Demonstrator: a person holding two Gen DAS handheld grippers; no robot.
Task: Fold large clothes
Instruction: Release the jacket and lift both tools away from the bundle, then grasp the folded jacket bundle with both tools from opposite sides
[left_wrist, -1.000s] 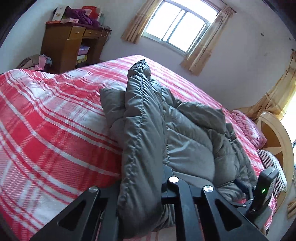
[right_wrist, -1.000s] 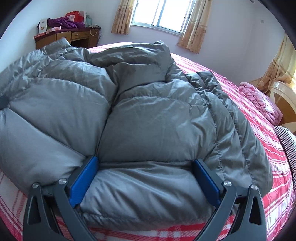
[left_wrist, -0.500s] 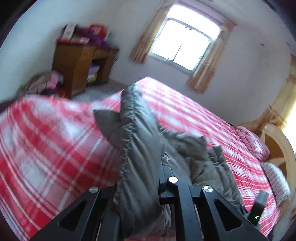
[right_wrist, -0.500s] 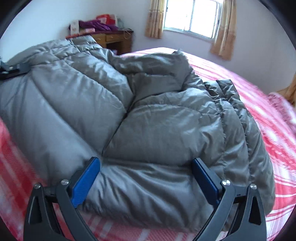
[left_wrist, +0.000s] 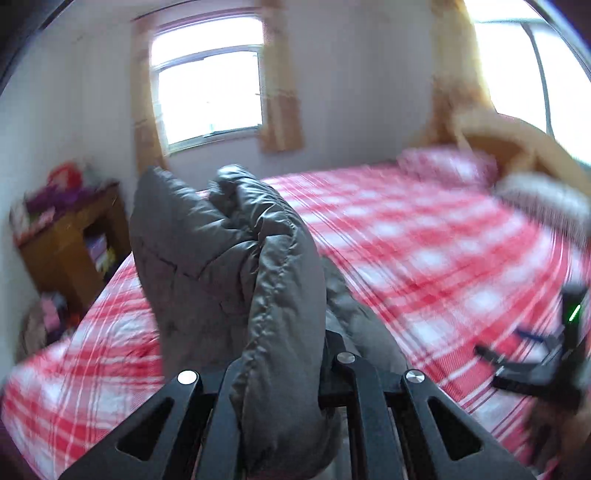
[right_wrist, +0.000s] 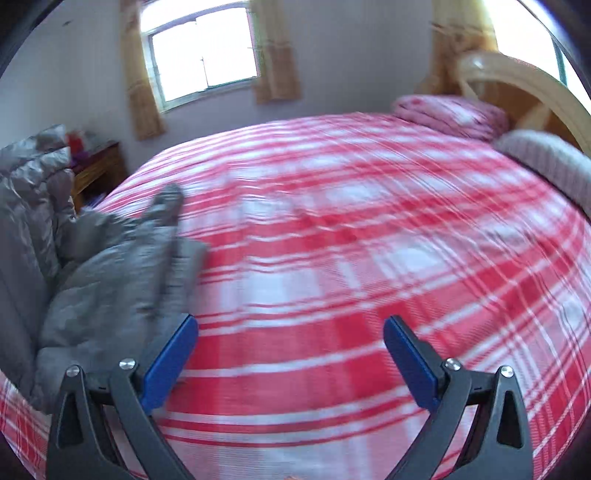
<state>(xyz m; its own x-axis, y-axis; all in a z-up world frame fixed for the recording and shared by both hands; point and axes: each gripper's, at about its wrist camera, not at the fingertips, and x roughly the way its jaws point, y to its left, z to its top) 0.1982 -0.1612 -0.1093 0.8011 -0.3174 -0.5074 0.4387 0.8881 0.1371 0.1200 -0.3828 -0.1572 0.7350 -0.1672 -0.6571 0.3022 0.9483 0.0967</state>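
Observation:
A grey padded jacket (left_wrist: 236, 266) hangs bunched and lifted in front of the left wrist camera, its edge clamped in my left gripper (left_wrist: 284, 373), which is shut on it. In the right wrist view the same jacket (right_wrist: 110, 273) lies and rises along the left side, over the red and white checked bed (right_wrist: 351, 240). My right gripper (right_wrist: 290, 350) stands open above bare bedspread, blue pads (right_wrist: 173, 354) wide apart and holding nothing; the left pad sits just beside the jacket's edge. That right gripper (left_wrist: 532, 362) also shows blurred at the right edge of the left wrist view.
A wooden desk (left_wrist: 70, 251) piled with things stands by the wall at left, beneath a curtained window (left_wrist: 210, 92). Pillows (right_wrist: 450, 114) and a curved wooden headboard (right_wrist: 524, 85) lie at the far right. Checked bedspread (left_wrist: 424, 251) stretches wide across the middle.
Both views have swung toward the headboard. The left gripper has dragged and lifted the jacket edge with it. The jacket no longer lies between the right gripper's pads, which now hang over bare bedspread.

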